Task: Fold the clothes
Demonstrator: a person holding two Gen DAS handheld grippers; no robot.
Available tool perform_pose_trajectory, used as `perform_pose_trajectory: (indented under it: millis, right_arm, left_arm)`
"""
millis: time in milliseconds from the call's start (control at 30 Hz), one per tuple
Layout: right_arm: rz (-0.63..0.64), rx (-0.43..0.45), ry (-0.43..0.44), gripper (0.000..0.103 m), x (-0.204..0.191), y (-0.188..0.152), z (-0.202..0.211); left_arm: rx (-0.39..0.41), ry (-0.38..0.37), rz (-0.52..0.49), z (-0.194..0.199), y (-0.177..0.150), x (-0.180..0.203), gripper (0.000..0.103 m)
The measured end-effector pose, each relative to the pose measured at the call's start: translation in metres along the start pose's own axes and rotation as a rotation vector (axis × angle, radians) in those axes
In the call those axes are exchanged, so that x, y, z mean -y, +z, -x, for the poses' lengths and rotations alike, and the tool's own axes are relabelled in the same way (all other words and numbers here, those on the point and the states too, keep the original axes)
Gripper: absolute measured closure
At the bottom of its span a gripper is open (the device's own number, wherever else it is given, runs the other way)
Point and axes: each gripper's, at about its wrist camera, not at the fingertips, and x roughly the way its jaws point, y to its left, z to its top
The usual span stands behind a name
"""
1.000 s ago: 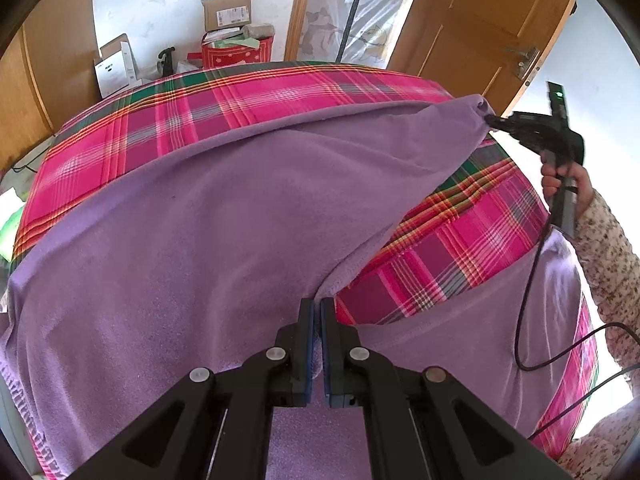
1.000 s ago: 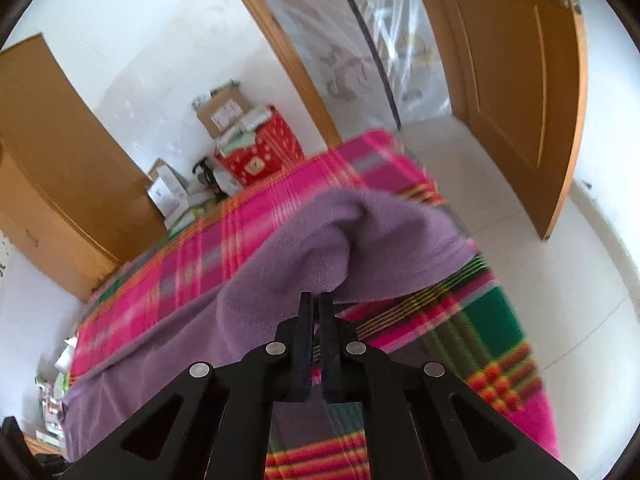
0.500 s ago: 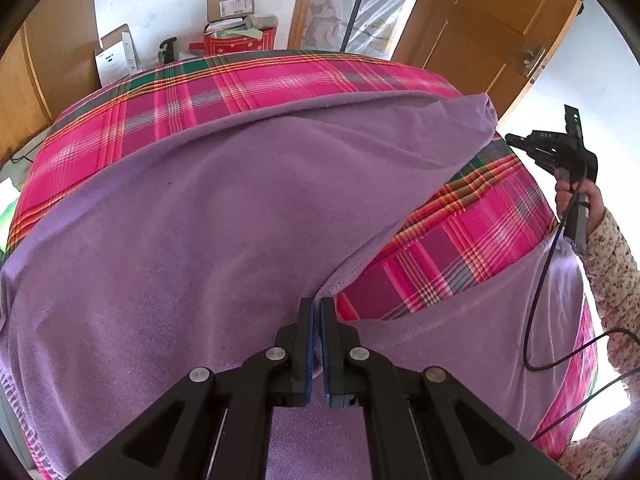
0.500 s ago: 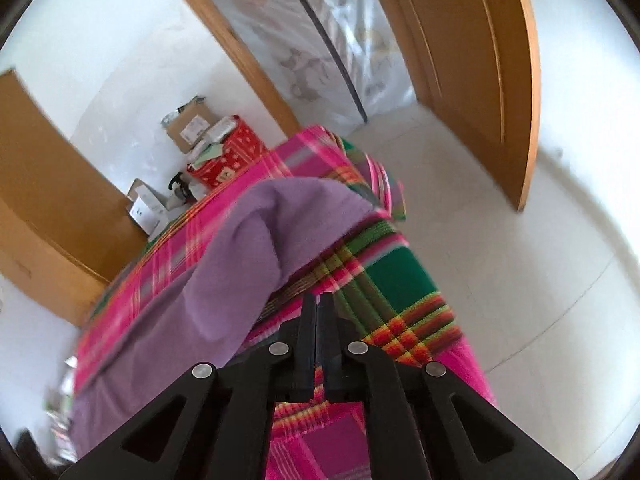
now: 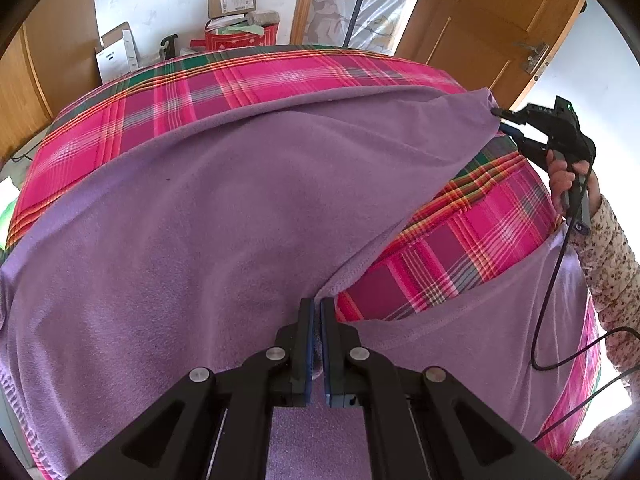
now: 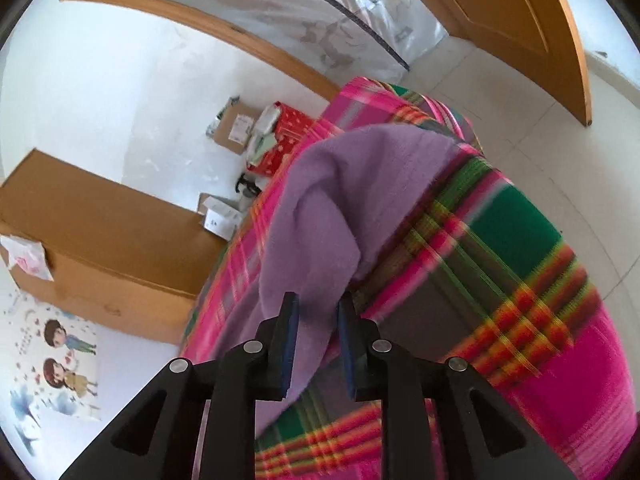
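Laying the purple cloth down for a fold

From the left view, we are seeing our left gripper (image 5: 316,312) pinching the near edge of the purple cloth (image 5: 224,216) tight, pinning it on the plaid bed cover (image 5: 460,256), while our right gripper (image 5: 506,120) is reaching the far corner. From the right view, its tongs (image 6: 318,312) are opening around the cloth (image 6: 320,208), maybe letting go; this picture is blurry.

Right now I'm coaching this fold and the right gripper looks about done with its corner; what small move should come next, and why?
Probably draw the right gripper back off the purple cloth. Its jaws are opening with the folded-over corner loose between them, already lying on the plaid cover, while the left gripper pins the near edge.
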Motion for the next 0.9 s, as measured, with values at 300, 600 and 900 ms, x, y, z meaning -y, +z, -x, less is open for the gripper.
perform_pose_trajectory:
  millis: [300, 600, 900]
  right_arm:
    - [-0.029, 0.041, -0.047, 0.089, 0.003, 0.016, -0.016]
    - [0.363, 0.209, -0.335, 0.099, -0.056, 0.008, 0.018]
    - [0.374, 0.050, -0.489, 0.098, -0.027, -0.008, 0.009]
  left_arm:
    - [-0.006, 0.001, 0.002, -0.001, 0.001, -0.002, 0.099]
    - [-0.009, 0.002, -0.009, -0.001, 0.001, 0.001, 0.099]
    - [-0.012, 0.000, -0.009, -0.001, 0.002, 0.000, 0.099]
